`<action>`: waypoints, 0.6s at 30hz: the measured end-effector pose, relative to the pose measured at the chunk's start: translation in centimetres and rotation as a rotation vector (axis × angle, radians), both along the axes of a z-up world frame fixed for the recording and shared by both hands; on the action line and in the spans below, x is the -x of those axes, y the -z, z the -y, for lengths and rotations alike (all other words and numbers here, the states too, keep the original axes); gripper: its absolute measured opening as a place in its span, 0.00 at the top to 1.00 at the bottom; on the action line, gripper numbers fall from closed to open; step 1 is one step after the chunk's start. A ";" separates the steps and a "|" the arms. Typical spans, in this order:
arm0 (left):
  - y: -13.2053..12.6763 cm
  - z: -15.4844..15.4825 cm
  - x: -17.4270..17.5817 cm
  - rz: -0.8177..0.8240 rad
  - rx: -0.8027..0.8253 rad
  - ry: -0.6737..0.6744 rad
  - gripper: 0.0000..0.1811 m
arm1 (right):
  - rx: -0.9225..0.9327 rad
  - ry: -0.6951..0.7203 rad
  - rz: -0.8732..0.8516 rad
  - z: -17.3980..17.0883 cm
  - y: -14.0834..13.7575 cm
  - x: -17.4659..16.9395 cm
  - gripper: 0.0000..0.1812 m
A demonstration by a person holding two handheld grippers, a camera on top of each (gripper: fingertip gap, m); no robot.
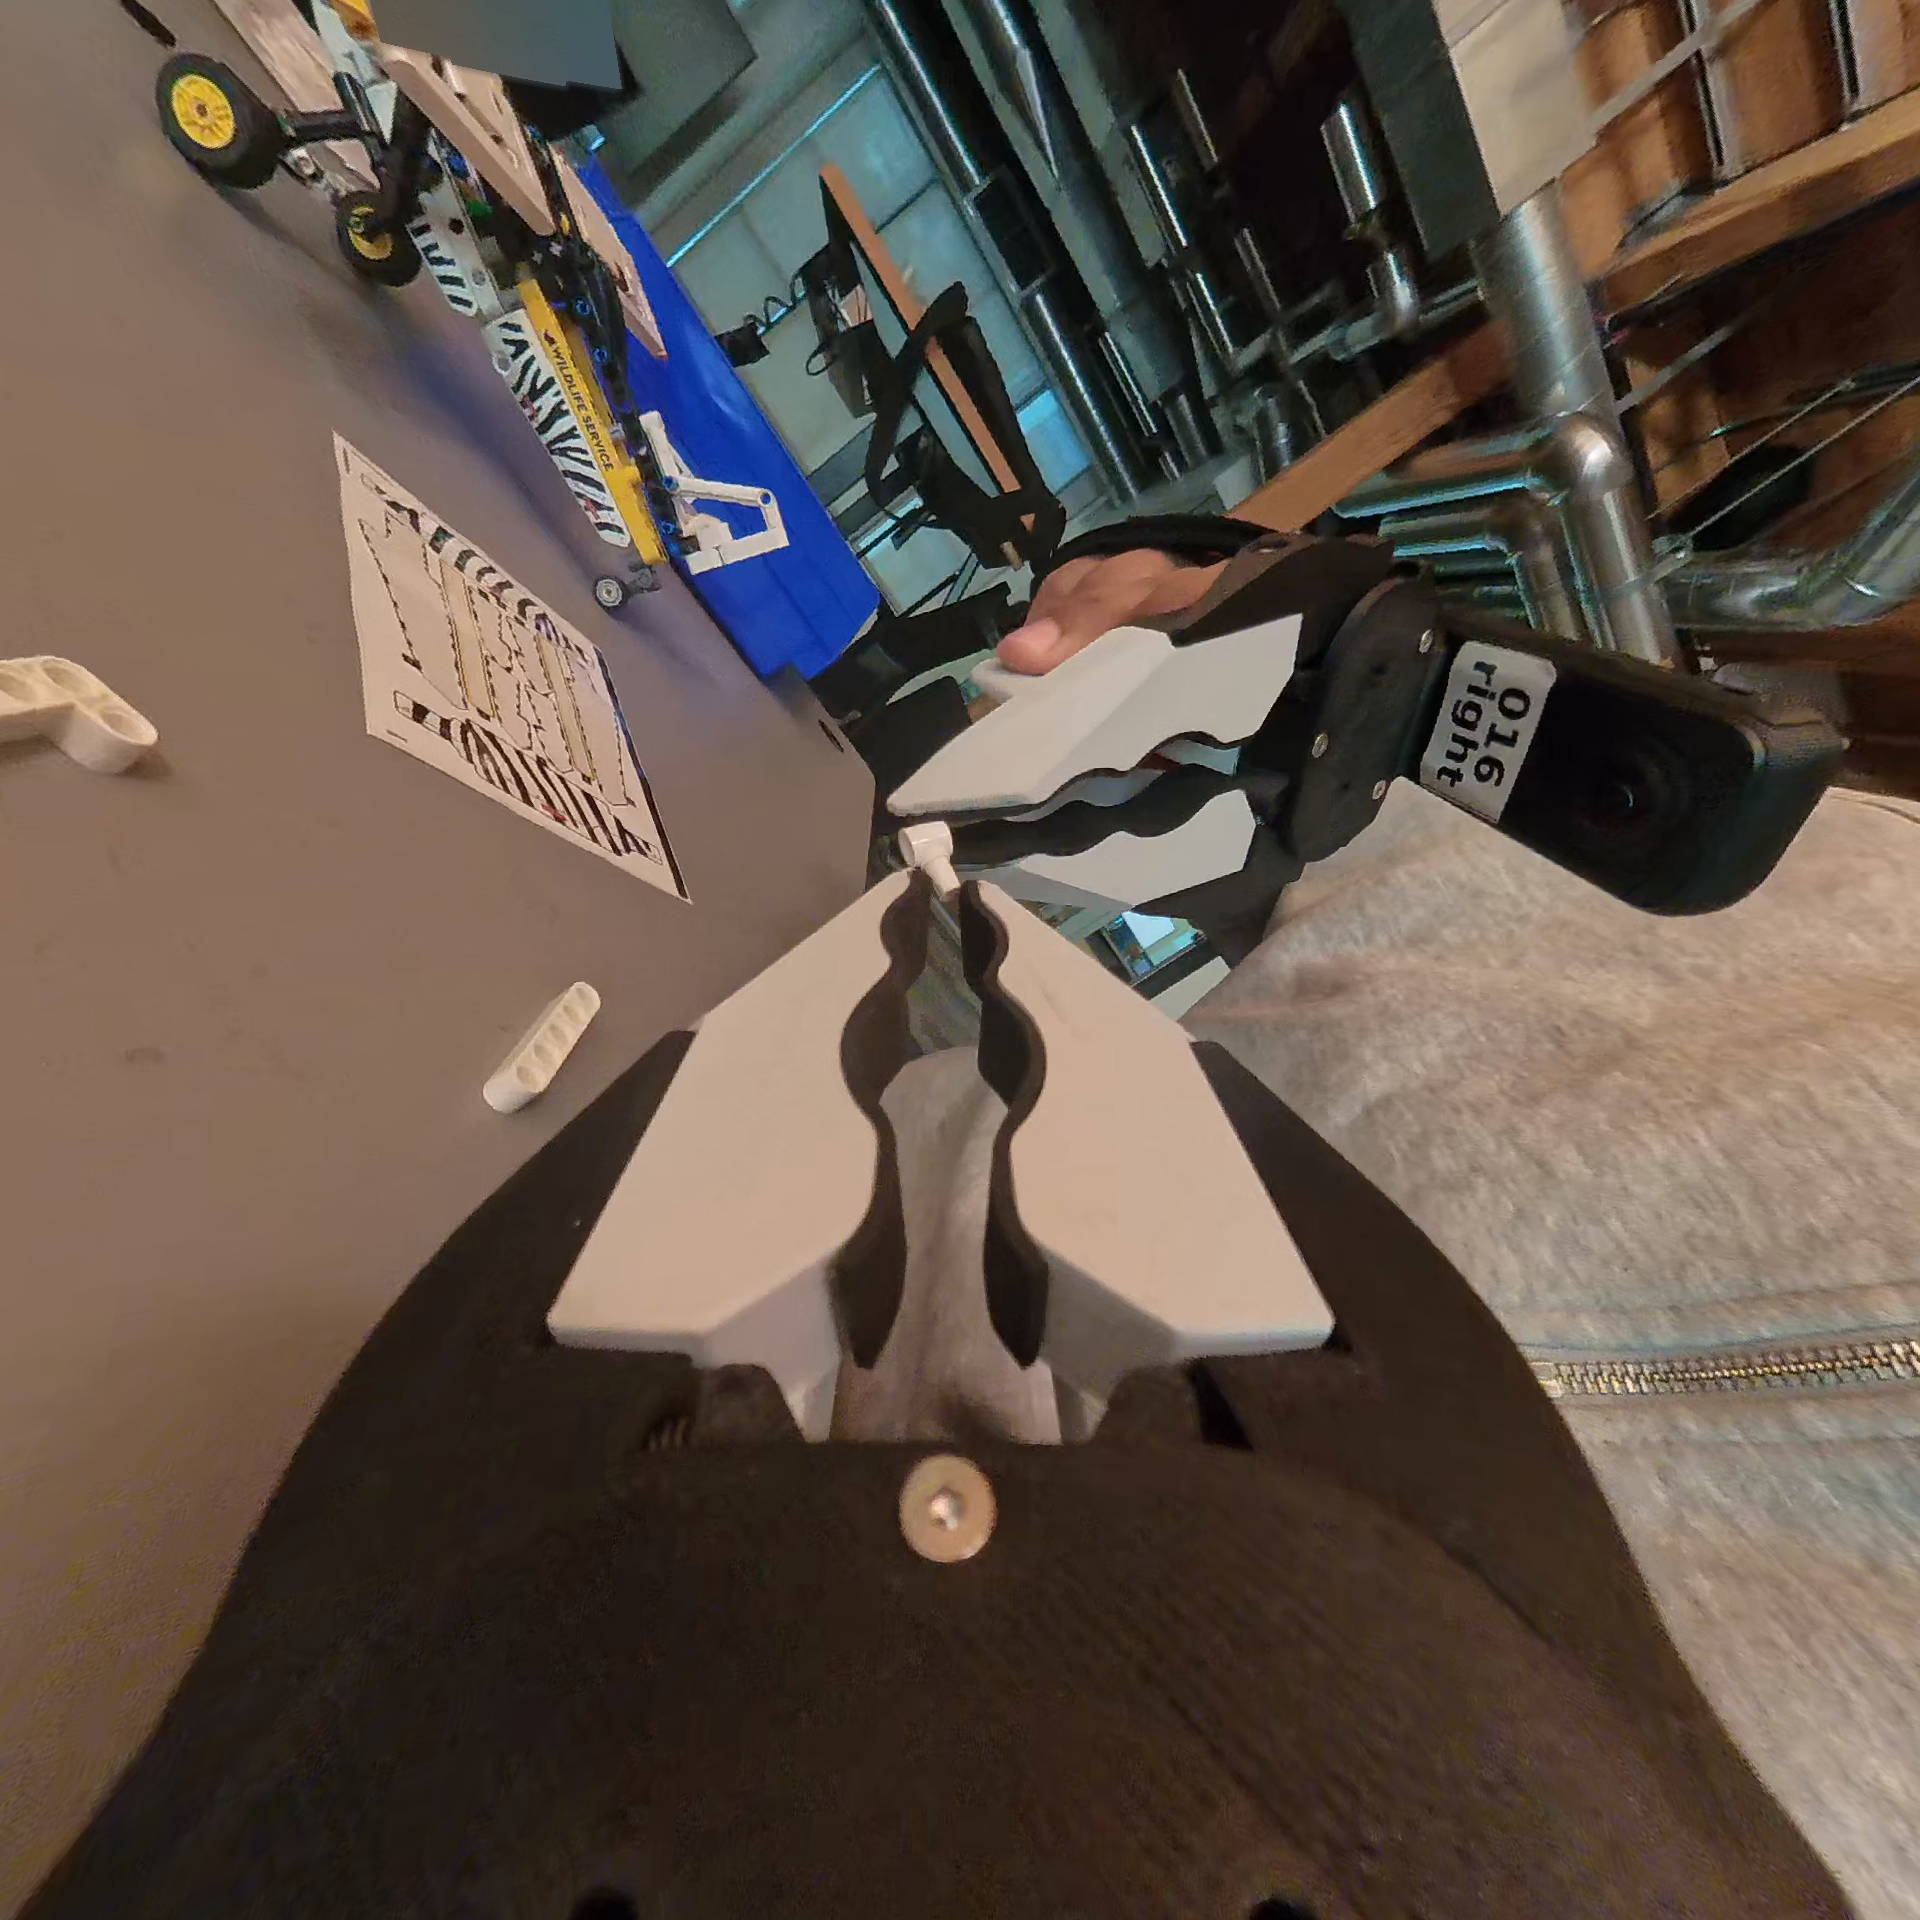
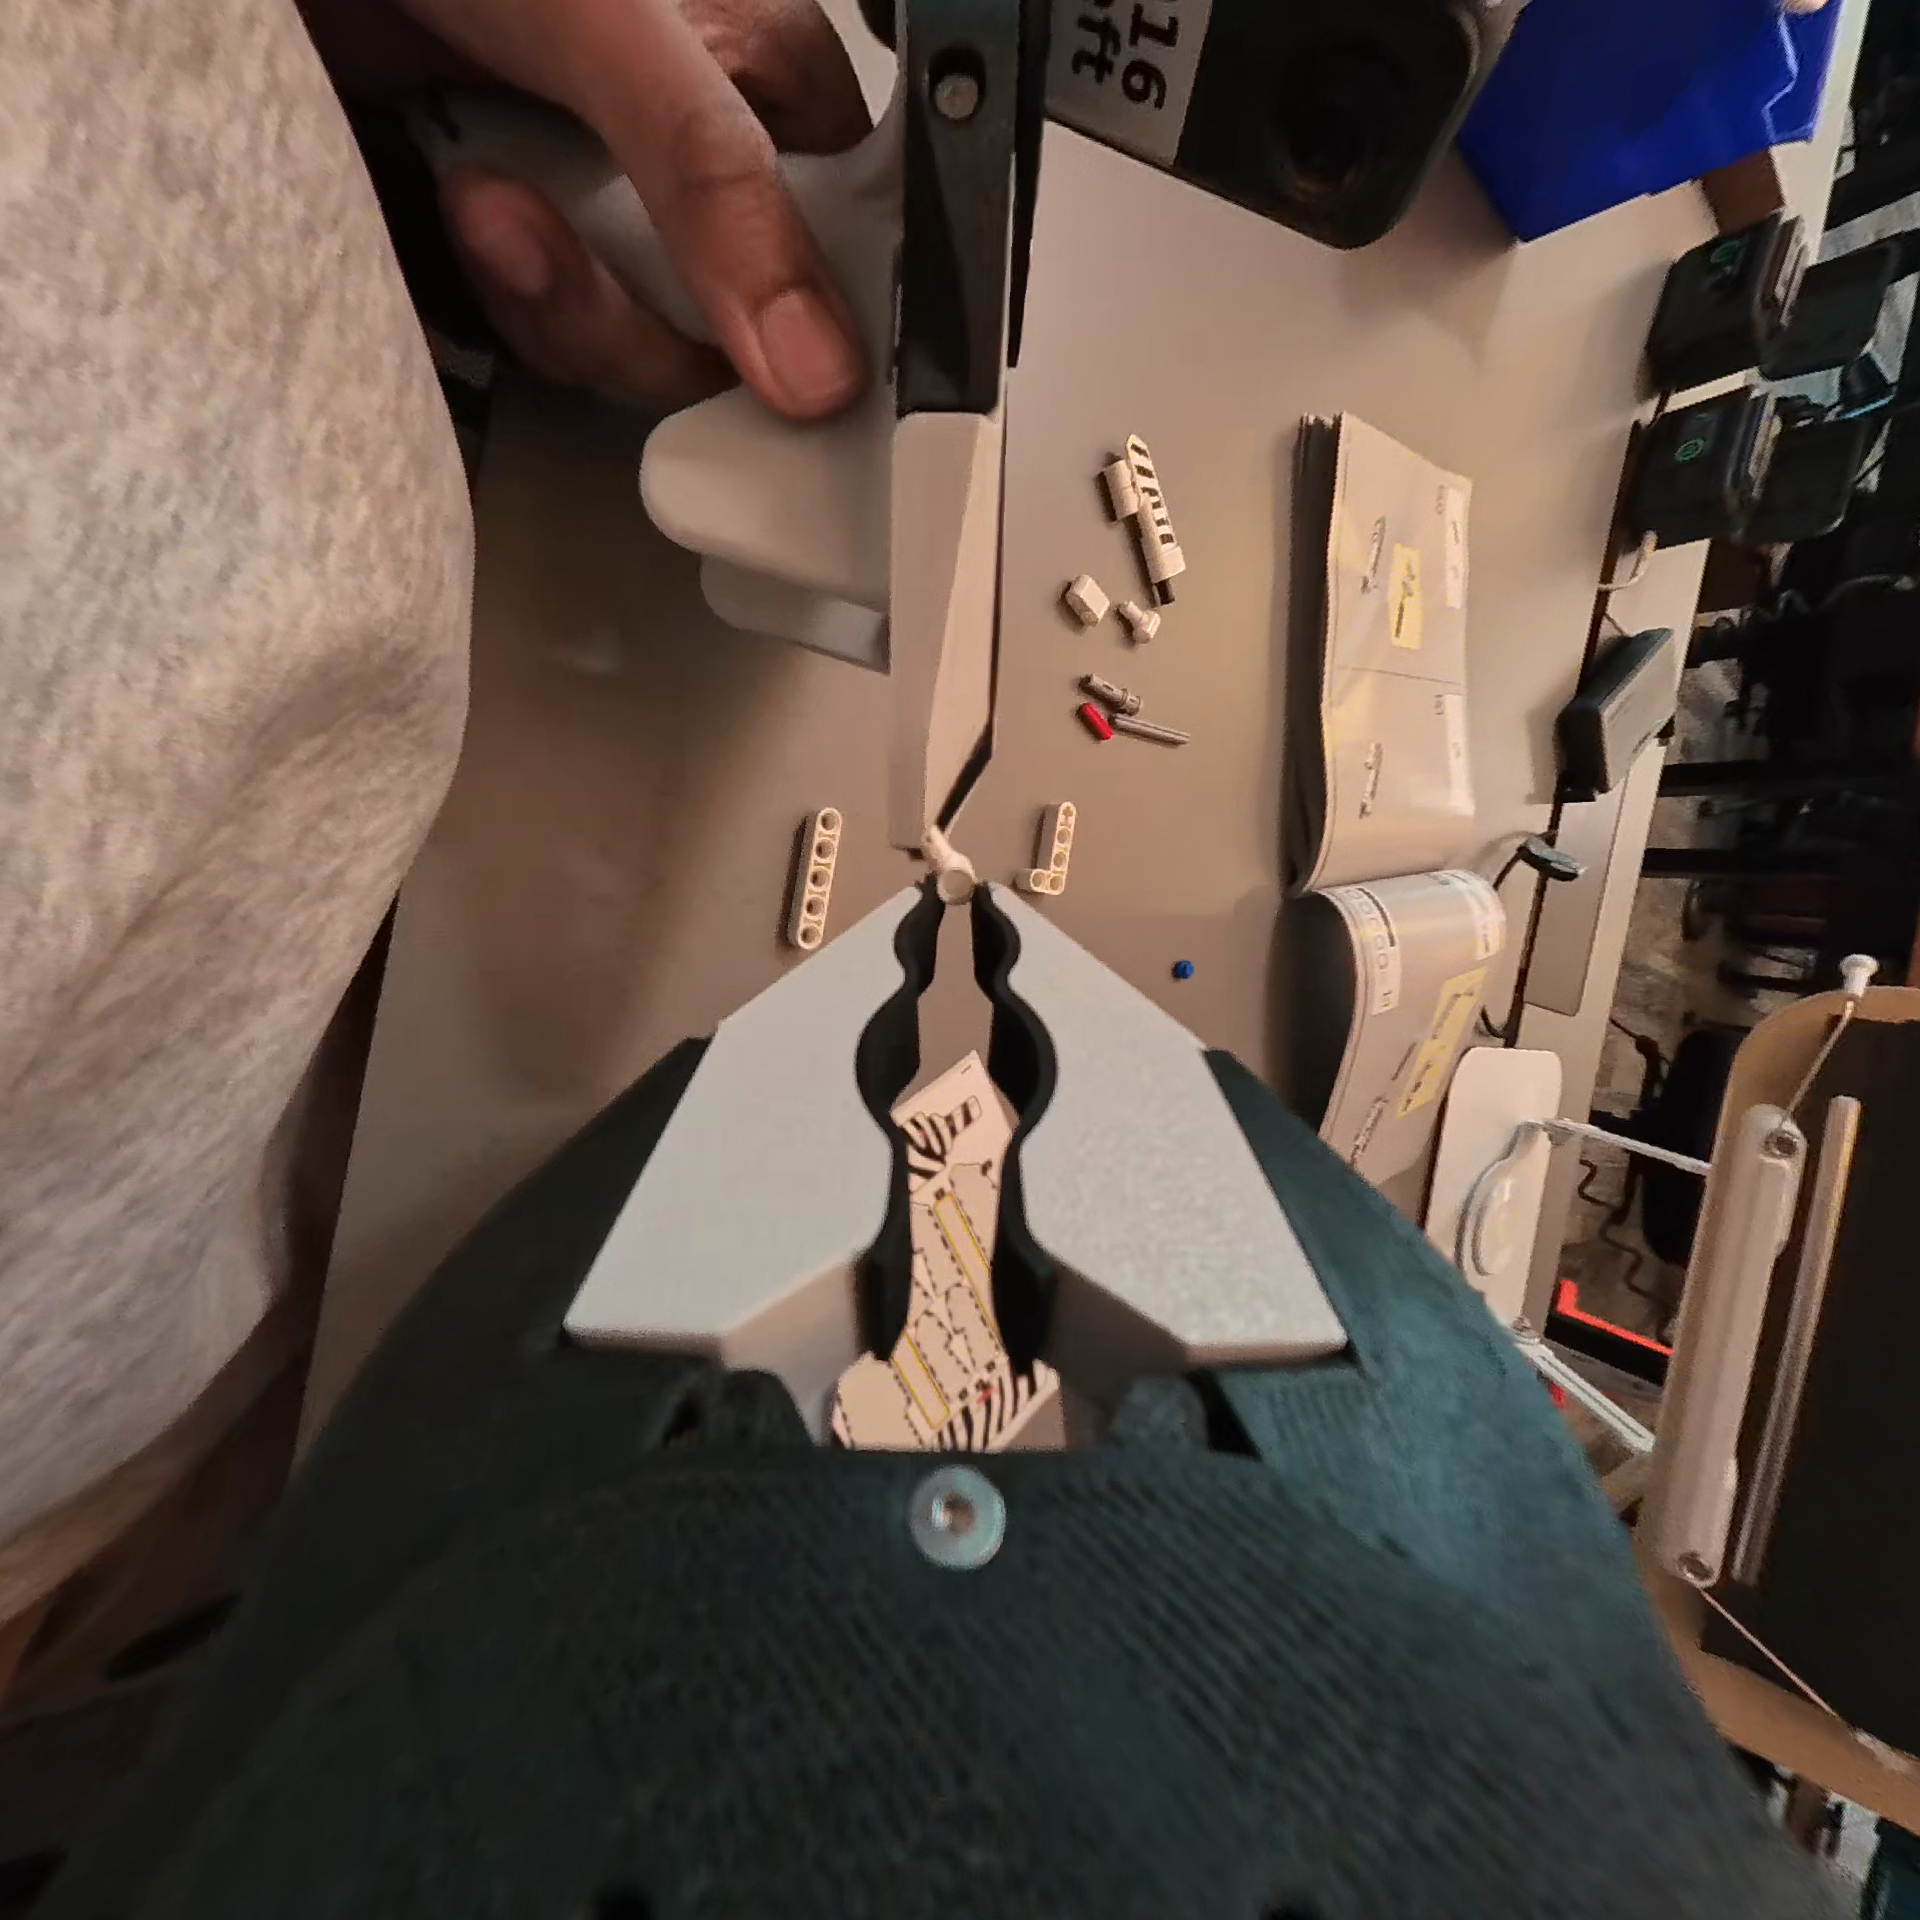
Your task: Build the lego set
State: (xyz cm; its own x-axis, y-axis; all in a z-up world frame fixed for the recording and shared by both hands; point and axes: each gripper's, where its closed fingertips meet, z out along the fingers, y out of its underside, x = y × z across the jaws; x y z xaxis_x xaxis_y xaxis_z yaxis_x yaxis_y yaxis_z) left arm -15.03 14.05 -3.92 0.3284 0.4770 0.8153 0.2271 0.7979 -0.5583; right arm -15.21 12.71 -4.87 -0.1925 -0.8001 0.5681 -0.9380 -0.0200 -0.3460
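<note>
Flat grey matte table (image 1: 208, 1039) as supporting surface. Lying directly on it:

- white paper sticker sheet with zebra-stripe print (image 1: 499, 675), flat
- short white straight holed plastic beam (image 1: 542, 1047), near that sheet
- white angled holed plastic beam (image 1: 78, 712), well apart at left
- partly built plastic vehicle with yellow-hubbed black wheels and striped panels (image 1: 416, 208), far end
- white L-shaped holed beam (image 2: 1055, 849)
- small red plastic pin (image 2: 1095, 720) beside grey axle pieces (image 2: 1132, 710)
- tiny blue plastic pin (image 2: 1181, 970)
- open paper instruction booklet (image 2: 1382, 644)
</note>
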 end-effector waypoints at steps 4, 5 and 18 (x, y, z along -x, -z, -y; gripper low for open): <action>0.0 0.6 -0.1 0.001 -0.002 -0.033 0.99 | 0.000 -0.009 -0.009 -0.1 -0.2 0.1 0.97; 0.1 0.9 -0.2 0.003 -0.001 -0.048 0.99 | -0.003 -0.011 -0.010 -0.2 -0.2 0.1 0.97; -0.9 0.1 -1.0 -0.071 -0.056 0.046 0.99 | -0.051 -0.113 0.112 -1.1 -1.0 -0.6 0.92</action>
